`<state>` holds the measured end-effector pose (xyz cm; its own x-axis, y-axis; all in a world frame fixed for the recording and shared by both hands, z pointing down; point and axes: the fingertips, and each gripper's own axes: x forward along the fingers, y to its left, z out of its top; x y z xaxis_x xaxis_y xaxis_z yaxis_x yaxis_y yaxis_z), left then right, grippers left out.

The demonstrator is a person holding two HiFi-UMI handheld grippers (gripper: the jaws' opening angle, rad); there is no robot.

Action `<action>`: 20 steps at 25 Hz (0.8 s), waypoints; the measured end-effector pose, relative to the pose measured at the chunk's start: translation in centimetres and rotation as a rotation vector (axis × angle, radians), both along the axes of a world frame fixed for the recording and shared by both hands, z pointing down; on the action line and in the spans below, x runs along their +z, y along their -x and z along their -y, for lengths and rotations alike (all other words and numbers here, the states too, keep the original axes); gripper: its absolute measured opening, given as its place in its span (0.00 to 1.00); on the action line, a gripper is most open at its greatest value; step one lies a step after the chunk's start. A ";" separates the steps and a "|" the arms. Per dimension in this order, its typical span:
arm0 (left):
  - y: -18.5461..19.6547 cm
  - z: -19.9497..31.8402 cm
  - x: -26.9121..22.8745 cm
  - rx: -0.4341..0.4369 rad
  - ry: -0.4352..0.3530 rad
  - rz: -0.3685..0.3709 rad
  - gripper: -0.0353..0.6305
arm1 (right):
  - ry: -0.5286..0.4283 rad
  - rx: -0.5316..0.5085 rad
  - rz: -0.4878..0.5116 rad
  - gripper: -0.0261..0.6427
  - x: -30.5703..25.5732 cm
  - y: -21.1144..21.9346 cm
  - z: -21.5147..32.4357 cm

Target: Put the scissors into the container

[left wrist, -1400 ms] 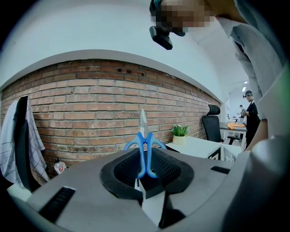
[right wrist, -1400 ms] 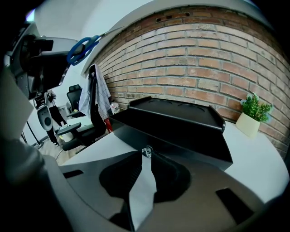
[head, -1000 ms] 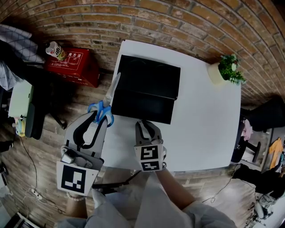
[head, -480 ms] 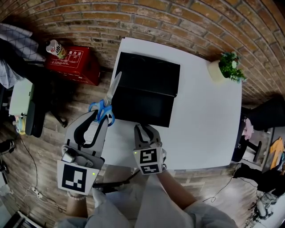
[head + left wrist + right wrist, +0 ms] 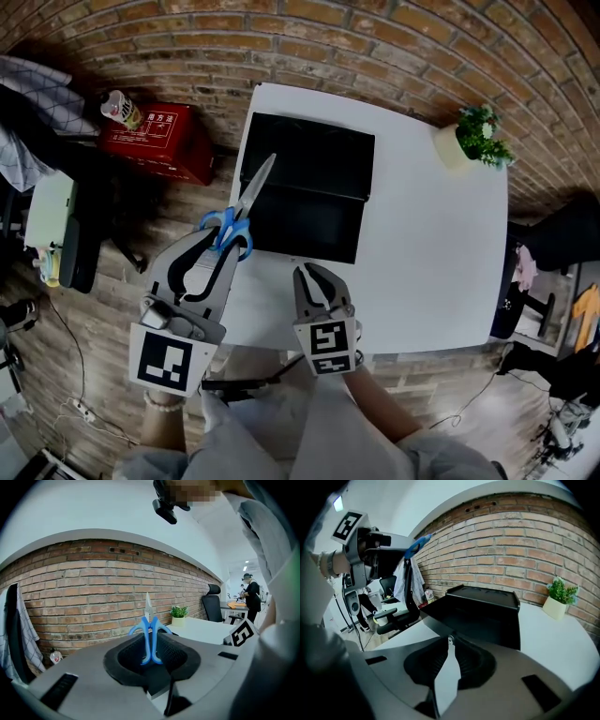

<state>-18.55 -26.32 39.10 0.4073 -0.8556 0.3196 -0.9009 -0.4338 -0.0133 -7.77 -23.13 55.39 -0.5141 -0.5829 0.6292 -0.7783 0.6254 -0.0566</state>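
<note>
Nearest the body, the right gripper (image 5: 310, 272) hangs over the table (image 5: 431, 253) edge, jaws clenched, empty; left gripper (image 5: 220, 242) clamps the scissors (image 5: 246, 202) by the handles, blades over the container (image 5: 314, 202) rim; mid-carry, I judge; next, shift right, lower, release.

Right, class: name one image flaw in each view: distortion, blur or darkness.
Head view: fisheye bows the brick wall into arcs, and the black container loses inner detail. Left gripper view: scissors sharp, wall behind curved. Right gripper view: dark vignetted corners.
</note>
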 end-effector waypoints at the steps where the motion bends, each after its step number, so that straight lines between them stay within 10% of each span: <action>1: -0.1 0.1 0.0 0.012 -0.004 0.010 0.20 | -0.010 0.000 0.006 0.14 -0.6 -0.2 -0.1; 20: -6.8 2.0 8.0 0.542 0.062 0.409 0.20 | -0.204 0.247 0.005 0.12 -10.6 -9.0 1.1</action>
<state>-11.71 -28.32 47.06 0.6089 -0.5400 0.5811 -0.4844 -0.8332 -0.2668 1.28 -24.18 44.84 -0.3441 -0.8043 0.4844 -0.9079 0.4166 0.0468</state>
